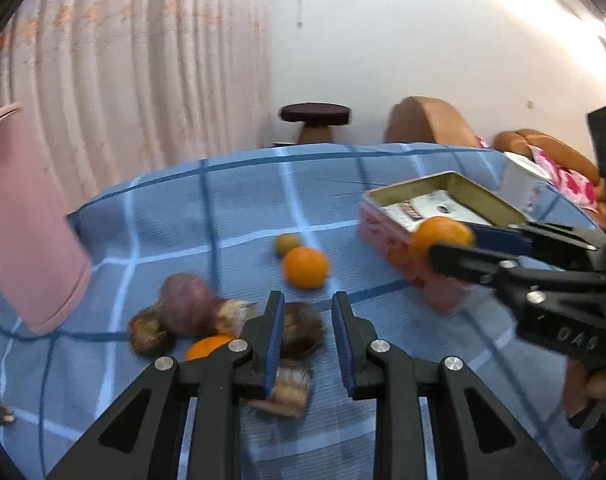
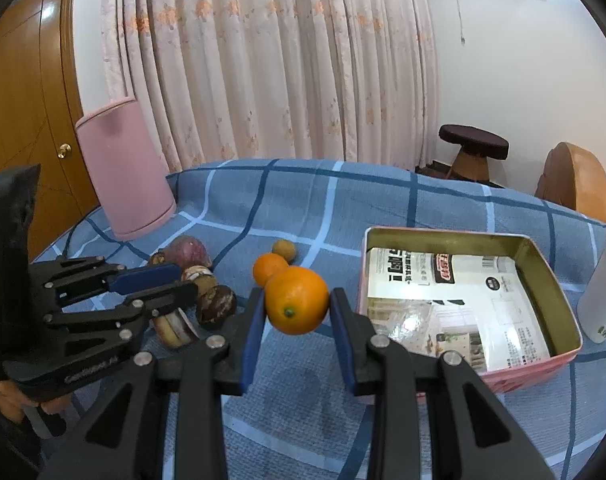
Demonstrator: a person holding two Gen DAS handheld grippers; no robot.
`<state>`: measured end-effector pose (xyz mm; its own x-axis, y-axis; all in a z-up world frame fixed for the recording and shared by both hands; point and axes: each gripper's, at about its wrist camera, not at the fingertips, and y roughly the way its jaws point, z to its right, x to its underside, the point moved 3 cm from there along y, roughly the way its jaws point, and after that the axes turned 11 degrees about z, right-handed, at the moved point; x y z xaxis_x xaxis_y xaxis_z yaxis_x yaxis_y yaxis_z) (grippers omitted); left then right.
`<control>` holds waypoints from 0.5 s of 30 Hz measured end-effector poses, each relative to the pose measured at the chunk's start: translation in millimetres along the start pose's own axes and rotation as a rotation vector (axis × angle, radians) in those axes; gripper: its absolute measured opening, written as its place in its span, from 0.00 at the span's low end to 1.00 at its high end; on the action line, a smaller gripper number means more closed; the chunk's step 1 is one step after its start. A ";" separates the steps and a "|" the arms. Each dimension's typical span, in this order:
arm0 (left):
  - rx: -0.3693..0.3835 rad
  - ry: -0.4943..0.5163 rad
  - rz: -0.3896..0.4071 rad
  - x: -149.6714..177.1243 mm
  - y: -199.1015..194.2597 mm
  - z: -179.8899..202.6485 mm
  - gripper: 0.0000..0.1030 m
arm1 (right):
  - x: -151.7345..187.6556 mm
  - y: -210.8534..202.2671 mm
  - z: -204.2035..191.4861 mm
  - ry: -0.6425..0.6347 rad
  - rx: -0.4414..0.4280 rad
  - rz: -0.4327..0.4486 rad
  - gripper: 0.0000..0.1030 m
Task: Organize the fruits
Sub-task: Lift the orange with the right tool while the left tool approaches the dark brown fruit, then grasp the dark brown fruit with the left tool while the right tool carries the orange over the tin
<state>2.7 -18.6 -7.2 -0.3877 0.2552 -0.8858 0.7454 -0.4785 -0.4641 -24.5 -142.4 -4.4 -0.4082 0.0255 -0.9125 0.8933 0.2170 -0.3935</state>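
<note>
My right gripper [image 2: 296, 306] is shut on an orange [image 2: 296, 300] and holds it above the blue checked cloth, left of the pink tin box [image 2: 563, 280]. In the left wrist view the same orange [image 1: 439, 236] is held at the tin's [image 1: 387, 236] near edge. My left gripper [image 1: 307, 316] is open and empty, over a brown round fruit [image 1: 299, 330]. A second orange [image 1: 306, 267] and a small green-brown fruit [image 1: 286, 243] lie mid-cloth. A purple fruit [image 1: 187, 304], brown fruits [image 1: 149, 330] and a partly hidden orange [image 1: 207, 347] lie left.
A pink cylinder [image 2: 123, 168] stands at the cloth's back left. A white cup [image 2: 601, 292] stands right of the tin. The tin holds printed packets [image 2: 455, 304]. A dark stool [image 2: 473, 148] and an orange chair [image 2: 575, 184] stand behind the table.
</note>
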 end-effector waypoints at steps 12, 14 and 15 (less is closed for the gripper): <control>-0.136 0.027 -0.224 10.8 61.5 -1.8 0.57 | -3.0 -3.7 8.9 0.032 0.002 0.007 0.34; -0.141 0.051 -0.240 15.8 67.3 4.0 0.63 | -3.3 -3.6 8.6 0.030 0.002 0.007 0.34; -0.167 0.100 -0.235 19.6 69.3 10.2 0.63 | -3.5 -3.8 8.8 0.029 0.004 0.007 0.34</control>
<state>41.2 -55.4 -56.7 -0.5104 0.4282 -0.7458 0.7239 -0.2542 -0.6414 -24.8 -151.9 -0.6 -0.4069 0.0552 -0.9118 0.8970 0.2129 -0.3874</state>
